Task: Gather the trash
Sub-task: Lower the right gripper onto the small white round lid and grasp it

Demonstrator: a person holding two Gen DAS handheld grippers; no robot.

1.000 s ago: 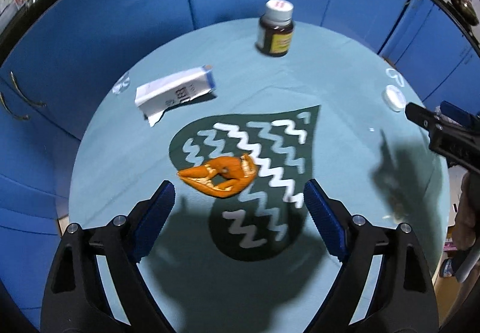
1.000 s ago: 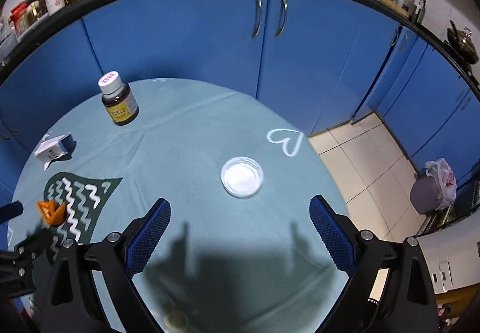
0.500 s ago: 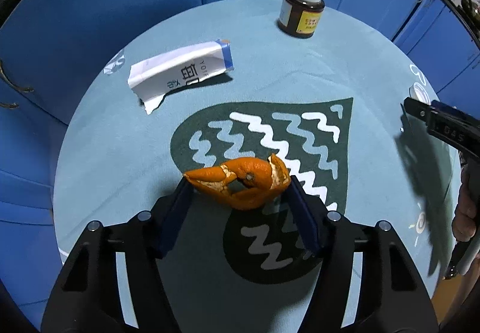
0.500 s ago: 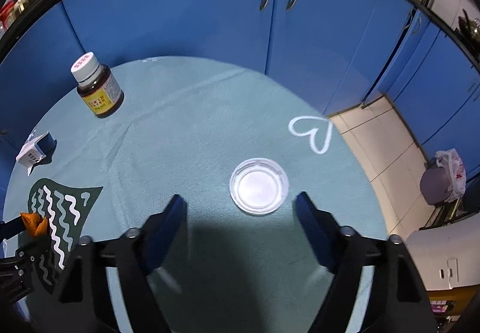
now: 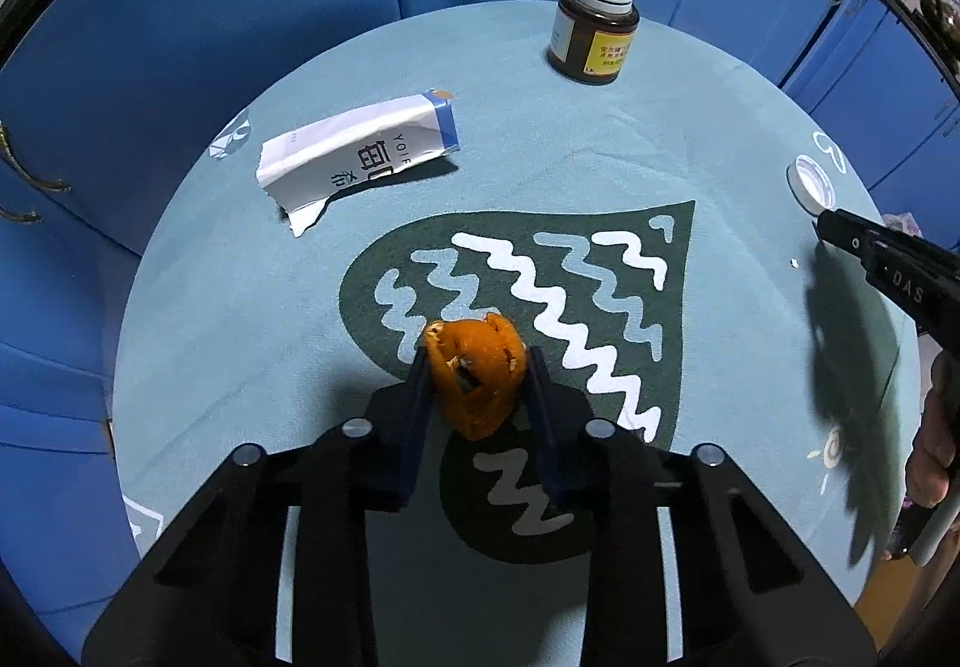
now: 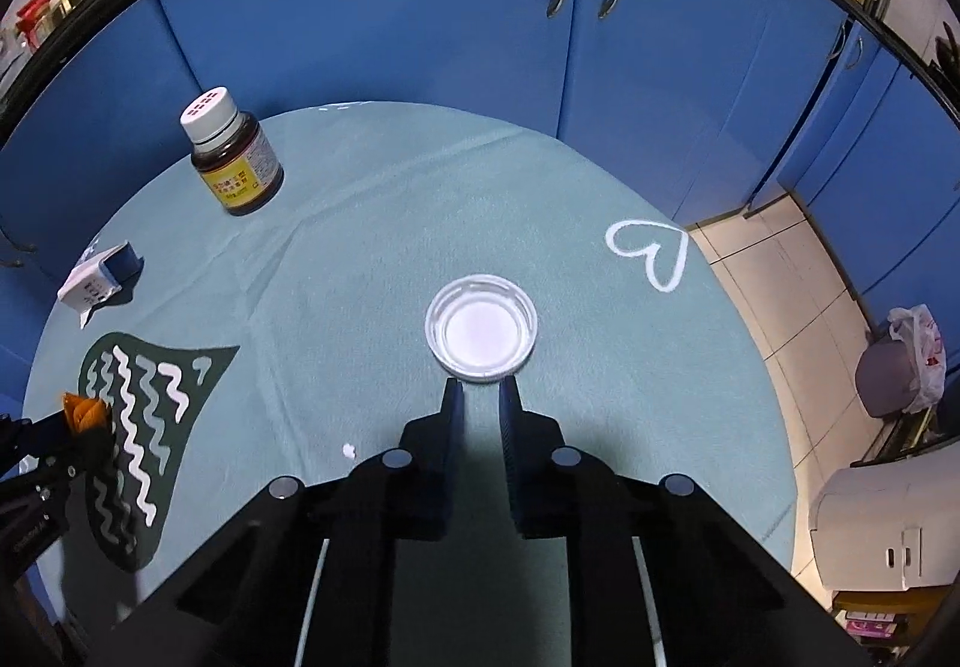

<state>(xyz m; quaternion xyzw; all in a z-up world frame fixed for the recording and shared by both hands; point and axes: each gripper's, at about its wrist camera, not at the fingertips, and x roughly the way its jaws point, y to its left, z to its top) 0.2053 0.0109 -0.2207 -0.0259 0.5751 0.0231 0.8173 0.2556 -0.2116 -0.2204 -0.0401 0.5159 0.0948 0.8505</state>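
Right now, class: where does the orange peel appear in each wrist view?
Left wrist view: the orange peel sits low centre, pinched in the left gripper.
Right wrist view: the peel shows at the far left edge.
Shared landmark: the brown bottle, standing at the far side of the table.

One curled orange peel (image 5: 477, 388), one torn white-and-blue paper carton (image 5: 360, 153), one white-capped brown glass bottle (image 5: 594, 27), one round white plastic lid (image 6: 480, 328).
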